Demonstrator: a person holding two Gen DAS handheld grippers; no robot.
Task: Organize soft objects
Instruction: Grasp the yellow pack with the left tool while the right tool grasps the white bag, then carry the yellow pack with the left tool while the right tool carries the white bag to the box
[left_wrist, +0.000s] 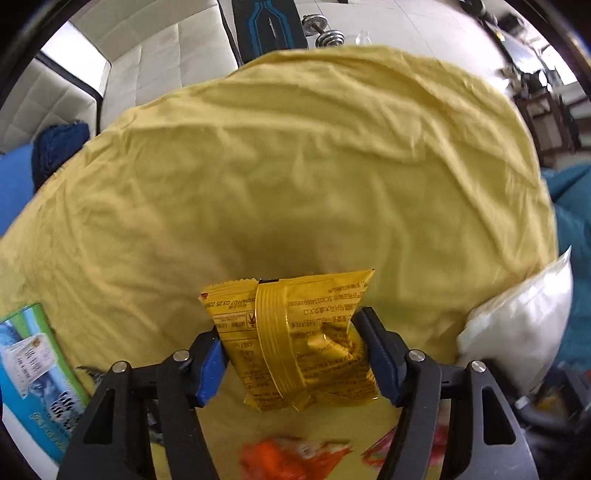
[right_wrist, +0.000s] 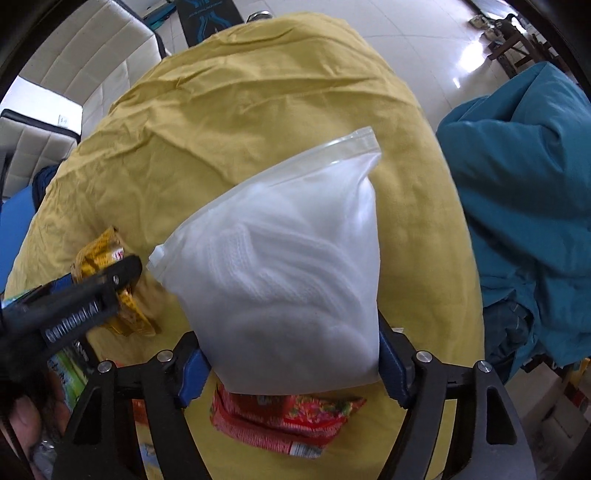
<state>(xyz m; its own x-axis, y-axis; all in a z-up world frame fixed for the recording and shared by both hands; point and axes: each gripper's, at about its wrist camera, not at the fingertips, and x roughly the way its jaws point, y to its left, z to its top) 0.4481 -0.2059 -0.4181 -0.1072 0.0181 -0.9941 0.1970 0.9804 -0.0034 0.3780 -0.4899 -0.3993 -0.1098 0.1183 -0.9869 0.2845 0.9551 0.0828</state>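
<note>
Left wrist view: the left gripper (left_wrist: 291, 354) points down over a table draped in a wrinkled yellow cloth (left_wrist: 295, 166). Its blue-padded jaws pinch a gold snack packet (left_wrist: 299, 343) from both sides; the foil is dented where the right-hand pad presses in, and the packet's printed back faces the camera. At the right edge of the cloth lies a frosted white zip bag (left_wrist: 524, 332). A green and blue box (left_wrist: 33, 373) sits at the lower left edge, and a blurred orange wrapper (left_wrist: 291, 452) lies on the cloth below the packet. Beyond the table, dumbbells (left_wrist: 323, 29) rest on the pale tiled floor.

Right wrist view: the right gripper (right_wrist: 291, 369) also points down, and its jaws close on the lower part of the zip bag (right_wrist: 291, 273), both pads touching the plastic. The bag holds white knitted fabric, and its sealed strip points away from the camera. Under the bag's lower edge a red snack packet (right_wrist: 284, 424) lies flat on the yellow cloth (right_wrist: 240, 110). To the left, the left gripper (right_wrist: 110, 288) appears side-on with the gold snack packet (right_wrist: 99, 254) in its jaws, just beside the bag. A teal blanket (right_wrist: 528, 206) is heaped to the right of the table.
</note>
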